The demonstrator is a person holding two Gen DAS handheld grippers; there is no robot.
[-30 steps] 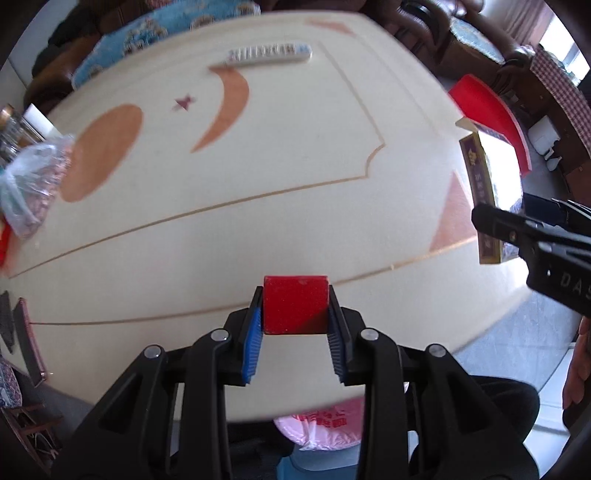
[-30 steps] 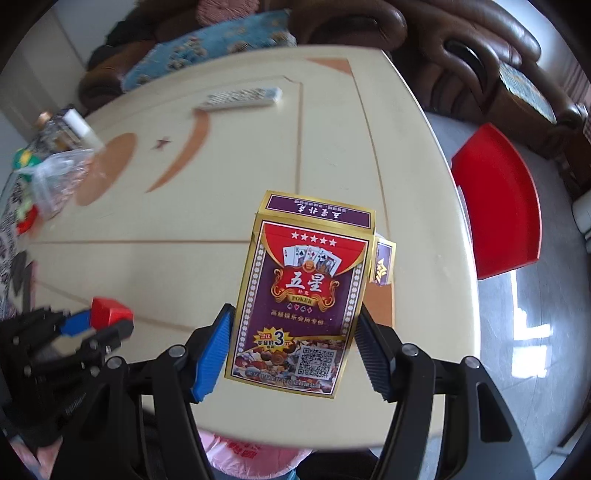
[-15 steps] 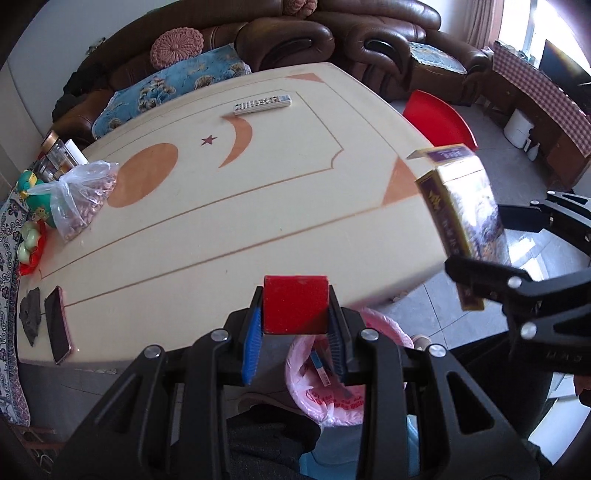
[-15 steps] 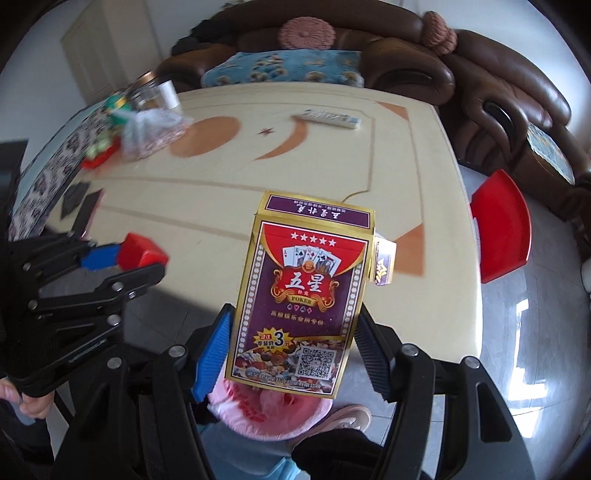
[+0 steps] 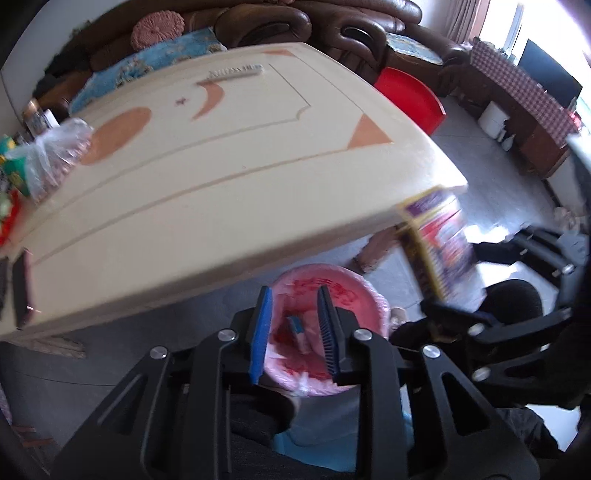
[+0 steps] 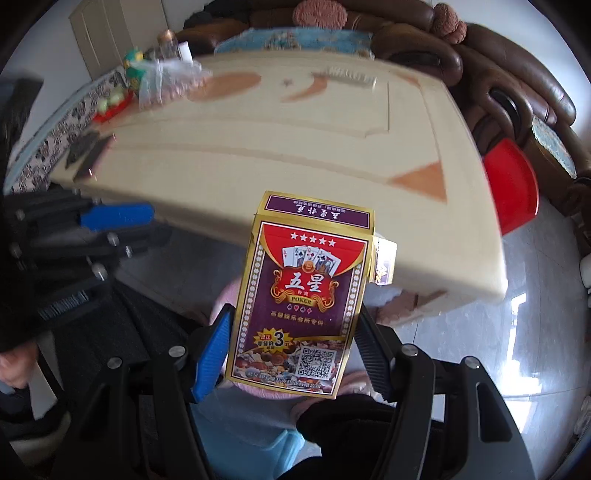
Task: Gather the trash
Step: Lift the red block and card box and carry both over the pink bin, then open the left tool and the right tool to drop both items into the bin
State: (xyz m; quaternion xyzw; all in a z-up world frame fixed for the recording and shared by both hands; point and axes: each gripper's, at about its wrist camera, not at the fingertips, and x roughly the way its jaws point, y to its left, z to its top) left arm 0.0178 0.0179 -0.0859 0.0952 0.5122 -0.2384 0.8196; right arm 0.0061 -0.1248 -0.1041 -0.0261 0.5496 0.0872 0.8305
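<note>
My left gripper hangs over the pink-lined bin just off the table's near edge. Its jaws are closing with nothing between them, and the blue pads stand apart. Red blur and a small blue-white scrap lie inside the bin; I cannot tell what they are. My right gripper is shut on a purple-and-red poker card box, upright and also past the table's edge, with the bin's pink rim showing behind it. In the left wrist view the card box is to the right of the bin.
On the cream table lie a remote control, a clear plastic bag and a phone. A red stool stands past the right edge and a brown sofa behind. A person's dark-clothed legs are below the grippers.
The red block has left the left gripper's jaws, which now hold nothing. Both grippers have drawn back off the table to above the pink bin. The card box stays gripped.
</note>
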